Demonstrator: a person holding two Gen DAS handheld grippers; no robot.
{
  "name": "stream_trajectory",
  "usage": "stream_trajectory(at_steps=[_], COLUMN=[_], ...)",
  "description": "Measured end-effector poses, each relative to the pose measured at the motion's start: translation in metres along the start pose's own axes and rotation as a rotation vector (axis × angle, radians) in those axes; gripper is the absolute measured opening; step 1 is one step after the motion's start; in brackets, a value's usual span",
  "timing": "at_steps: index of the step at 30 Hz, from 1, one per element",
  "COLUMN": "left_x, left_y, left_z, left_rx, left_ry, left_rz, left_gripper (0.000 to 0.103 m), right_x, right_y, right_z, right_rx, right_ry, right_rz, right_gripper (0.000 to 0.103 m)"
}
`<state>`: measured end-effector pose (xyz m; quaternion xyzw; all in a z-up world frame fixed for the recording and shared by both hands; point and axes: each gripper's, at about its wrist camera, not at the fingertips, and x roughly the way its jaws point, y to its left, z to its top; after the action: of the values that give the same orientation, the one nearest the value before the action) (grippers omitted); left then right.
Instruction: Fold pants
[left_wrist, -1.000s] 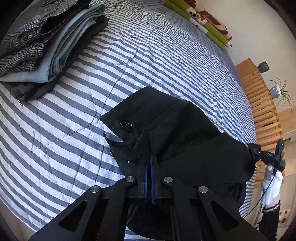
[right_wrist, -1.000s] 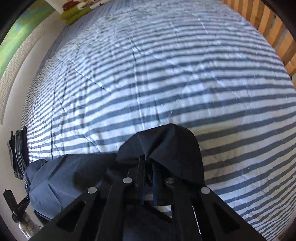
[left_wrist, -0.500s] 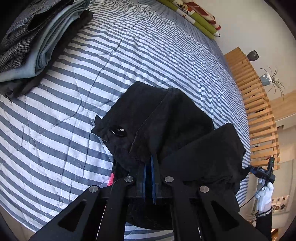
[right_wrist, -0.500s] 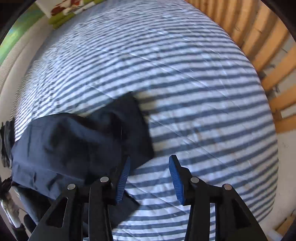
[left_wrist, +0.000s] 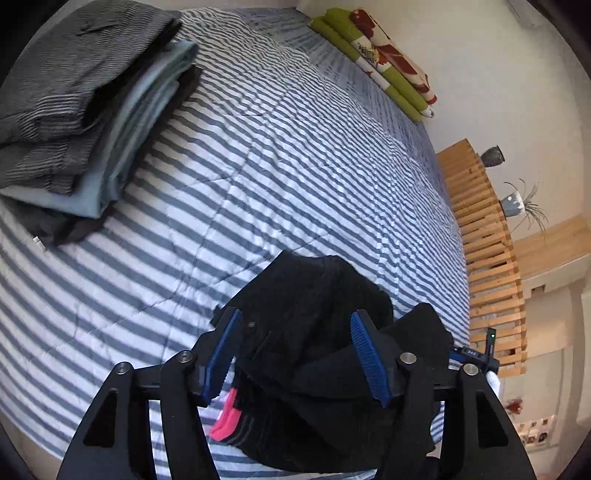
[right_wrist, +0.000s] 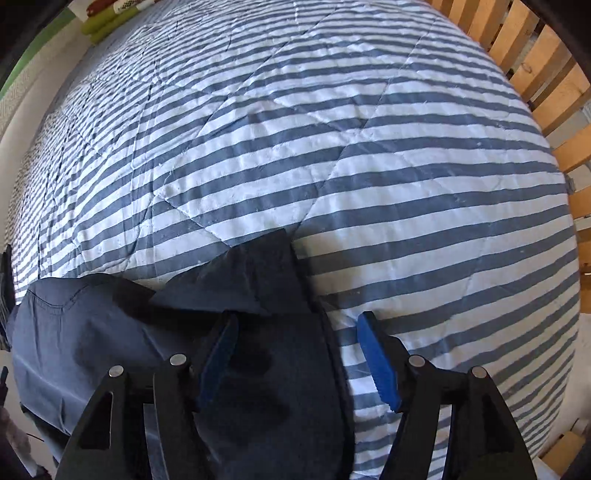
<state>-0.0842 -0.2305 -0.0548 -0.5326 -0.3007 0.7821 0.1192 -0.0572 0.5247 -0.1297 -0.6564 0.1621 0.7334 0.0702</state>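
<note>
Dark pants lie bunched on the striped bedspread near its front edge. In the left wrist view my left gripper hovers over them with its jaws opening; cloth shows between the blue pads but they do not press it. A pink label peeks out under the fabric. In the right wrist view the pants look dark blue, lying flat with one corner pointing up the bed. My right gripper points down over their right edge, jaws opening, gripping nothing.
A stack of folded clothes sits at the bed's far left. Green and patterned pillows lie at the head. A slatted wooden frame runs along the right side, also seen as wooden slats.
Both grippers were shut on the dark pants and have let go, their jaws now standing apart. The pants dropped onto the bedspread. The left gripper lifted; the right one sank toward the bed.
</note>
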Motion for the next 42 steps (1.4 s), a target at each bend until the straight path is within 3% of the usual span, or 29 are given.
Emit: stream_trajectory(at_steps=[1,4,6,7,8,9,10,13,16,21,24,26,28,31,32,37,39,41,42], left_x=[0.011,0.062,0.097,0.109,0.119,0.126,0.132,0.126,0.095,0.03,0.044,0.079,0.113,0.125,0.121,0.084,0.069,0.059,0.055], left_y=[-0.001,-0.006,-0.004,-0.006,-0.012,-0.019,-0.027,-0.039,-0.041,-0.071,-0.103,-0.125,-0.129,-0.12,-0.115,-0.084,-0.063,-0.038,-0.027], left_z=[0.011,0.038,0.046,0.046,0.044,0.041,0.037,0.034,0.041,0.079,0.114,0.139,0.154,0.155,0.15,0.096,0.06,0.023,0.005], left_rx=[0.001,-0.01,-0.047,-0.053,-0.029,0.006,0.036,0.067,0.014,0.039,0.096,0.139,0.124,0.082,0.083,0.14,0.152,0.145,0.137], left_ry=[0.024,0.101,0.175,0.195,0.203,0.214,0.225,0.149,0.05,-0.172,-0.191,-0.149,-0.072,-0.053,-0.062,-0.031,-0.001,0.041,0.069], left_rz=[-0.024,-0.005,-0.024,-0.033,-0.036,-0.018,-0.009,0.015,-0.041,-0.102,-0.084,-0.002,0.098,0.106,0.097,0.098,0.111,0.127,0.132], left_gripper=[0.082,0.086,0.084,0.079,0.069,0.03,0.011,0.006,0.004,0.004,0.005,0.01,0.032,0.033,0.033,0.04,0.047,0.048,0.048], right_x=[-0.001,-0.002,-0.002,-0.003,-0.003,-0.005,-0.008,-0.028,-0.066,-0.146,-0.174,-0.176,-0.16,-0.124,-0.117,-0.093,-0.086,-0.076,-0.072], right_y=[0.003,0.014,0.022,0.025,0.027,0.028,0.031,0.045,0.049,0.062,0.063,0.067,0.068,0.055,0.051,0.043,0.043,0.044,0.045], right_z=[0.0,-0.002,-0.005,-0.007,-0.008,-0.01,-0.011,-0.015,-0.012,0.007,0.039,0.06,0.085,0.109,0.107,0.057,0.031,-0.002,-0.022], right_rx=[-0.002,-0.028,-0.058,-0.069,-0.074,-0.074,-0.08,-0.139,-0.138,-0.132,-0.093,-0.065,-0.083,-0.023,-0.017,-0.071,-0.091,-0.112,-0.127], right_ry=[-0.018,-0.027,-0.038,-0.043,-0.045,-0.045,-0.055,-0.148,-0.281,-0.548,-0.654,-0.696,-0.647,-0.472,-0.449,-0.337,-0.279,-0.231,-0.206], right_rz=[-0.001,0.021,-0.021,-0.032,-0.018,0.007,0.011,-0.071,-0.098,-0.147,-0.14,-0.19,-0.271,-0.234,-0.217,-0.121,-0.05,0.002,0.016], right_gripper=[0.068,0.061,0.045,0.031,0.017,0.01,0.005,0.004,0.003,0.003,0.003,0.004,0.007,0.026,0.028,0.028,0.032,0.042,0.043])
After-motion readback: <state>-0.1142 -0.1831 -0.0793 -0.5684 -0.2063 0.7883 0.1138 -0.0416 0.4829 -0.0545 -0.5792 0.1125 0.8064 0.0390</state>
